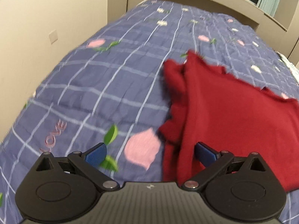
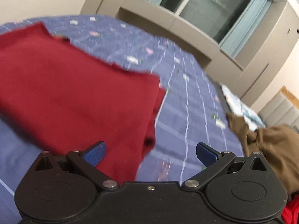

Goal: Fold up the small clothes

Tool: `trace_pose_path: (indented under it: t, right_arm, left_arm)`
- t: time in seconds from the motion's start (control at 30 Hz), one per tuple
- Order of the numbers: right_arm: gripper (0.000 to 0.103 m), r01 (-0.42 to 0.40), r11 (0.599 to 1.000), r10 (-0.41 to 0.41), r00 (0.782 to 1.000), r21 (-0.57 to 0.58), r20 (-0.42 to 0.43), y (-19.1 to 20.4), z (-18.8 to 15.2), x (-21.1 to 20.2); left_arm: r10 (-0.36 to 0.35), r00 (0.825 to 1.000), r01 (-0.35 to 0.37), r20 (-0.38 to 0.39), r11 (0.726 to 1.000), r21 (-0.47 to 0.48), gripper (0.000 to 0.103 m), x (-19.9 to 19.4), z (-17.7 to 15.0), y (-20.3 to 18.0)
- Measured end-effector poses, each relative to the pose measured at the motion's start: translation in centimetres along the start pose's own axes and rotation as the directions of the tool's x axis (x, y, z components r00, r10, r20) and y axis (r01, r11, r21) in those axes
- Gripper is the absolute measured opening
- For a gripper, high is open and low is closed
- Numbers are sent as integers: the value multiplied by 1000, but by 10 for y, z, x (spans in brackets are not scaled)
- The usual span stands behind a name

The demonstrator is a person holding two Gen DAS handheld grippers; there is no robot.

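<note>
On blue quilt (image 1: 93,93), red garment (image 1: 233,115), brown clothes (image 2: 271,145) nearby, left gripper (image 1: 150,154) and right gripper (image 2: 150,154) spread apart, empty.

A blue checked quilt (image 1: 97,85) with pink flowers covers the bed. A window (image 2: 209,9) has light blue curtains (image 2: 244,22).

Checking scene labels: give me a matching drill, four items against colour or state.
Items:
1. garment
2. quilt
3. heap
4. left hand-held gripper

Colour or state:
A. brown
B. open, holding nothing
C. dark red
D. blue check with pink flowers

Pairs: 1-C, 2-D, 3-A, 4-B
</note>
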State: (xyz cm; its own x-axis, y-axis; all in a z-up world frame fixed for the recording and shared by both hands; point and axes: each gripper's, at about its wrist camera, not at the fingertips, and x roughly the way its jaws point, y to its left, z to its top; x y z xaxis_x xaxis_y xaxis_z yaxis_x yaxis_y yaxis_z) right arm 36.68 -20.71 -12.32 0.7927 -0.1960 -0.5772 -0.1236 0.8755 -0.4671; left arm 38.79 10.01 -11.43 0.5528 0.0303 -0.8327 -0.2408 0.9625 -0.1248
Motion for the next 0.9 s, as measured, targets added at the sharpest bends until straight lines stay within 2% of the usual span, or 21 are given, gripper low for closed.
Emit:
trace_pose_path:
  t: [0.1,0.23,0.33,0.47,0.73,0.9]
  right_arm:
    - [102,2,995,-4,1000,98,13,-11,-1,-12]
    - [102,-9,991,-2,996,135,87,-12,-6,-51]
    - [102,-38,980,10,990,195,142,-7,-15,-86]
    - [102,-70,958,21,984,278,175,9,-28,-121]
    - [102,-80,933,16,983,350,183,41,-50,-160]
    - [102,-82,931,33,989,356,141,55,-59,-160]
  left_arm:
    - [-10,1000,10,2,999,-53,102,-9,-6,9]
    - [-2,999,4,35,998,-69,102,-36,-13,12]
    - [-27,997,33,66,995,-93,102,-57,-24,13]
    - [-40,997,47,59,992,-114,102,-74,-47,11]
    - [-26,995,29,93,999,-33,102,-104,-70,-3]
    - [-37,995,39,95,999,-19,102,-110,-76,-4]
